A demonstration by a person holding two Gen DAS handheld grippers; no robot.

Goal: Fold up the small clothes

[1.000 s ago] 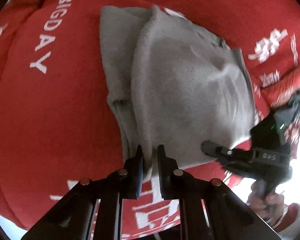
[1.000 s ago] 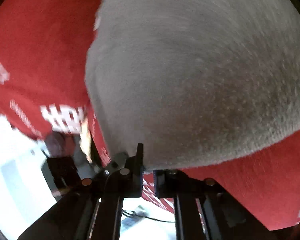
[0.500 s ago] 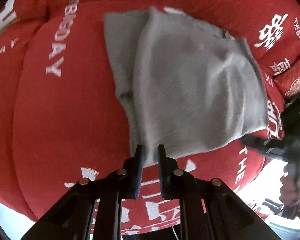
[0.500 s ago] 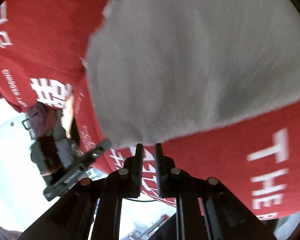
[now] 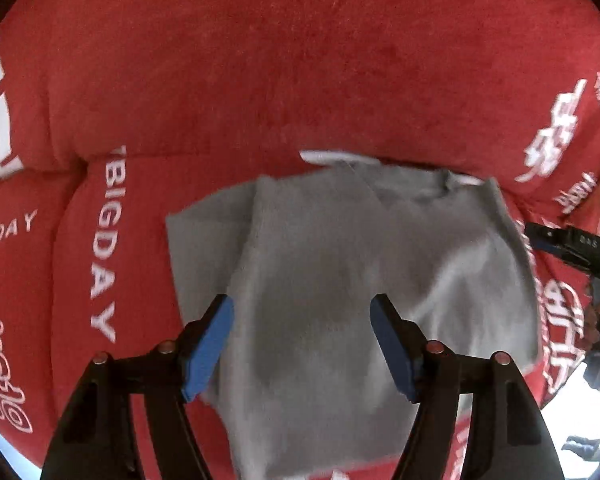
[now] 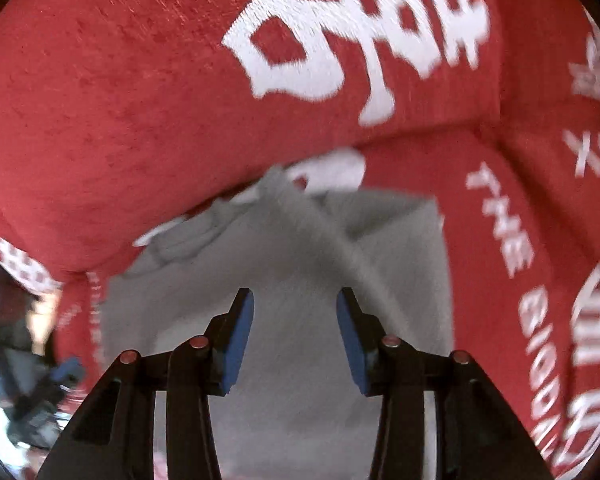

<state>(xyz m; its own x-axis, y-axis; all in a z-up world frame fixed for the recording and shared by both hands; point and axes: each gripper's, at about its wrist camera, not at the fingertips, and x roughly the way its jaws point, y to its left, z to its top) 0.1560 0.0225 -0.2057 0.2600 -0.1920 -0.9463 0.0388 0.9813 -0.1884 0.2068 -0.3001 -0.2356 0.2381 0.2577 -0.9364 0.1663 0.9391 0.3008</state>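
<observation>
Both grippers, left (image 5: 302, 340) and right (image 6: 296, 338), have just been opening and hold nothing above the grey garment (image 5: 340, 280) on the red sofa (image 5: 260, 60); I pat edges flat before regripping.

**Garment Laid Out on Sofa Seat, Grippers Above**

We see the folded garment (image 5: 340, 280) lying flat on the seat cushion (image 5: 76, 320) of a sofa, its far edge up against the backrest (image 5: 300, 60). A second seat cushion (image 5: 4, 248) lies to the left of it in the left wrist view. The left gripper (image 5: 302, 344) hangs over the garment's near half, jaws apart, nothing between them. The right gripper (image 6: 296, 336) hangs above the same garment, likewise apart from it. In the left wrist view the right gripper shows at the garment's right edge; whether it touches the cloth there we cannot tell, the view being blurred.
</observation>
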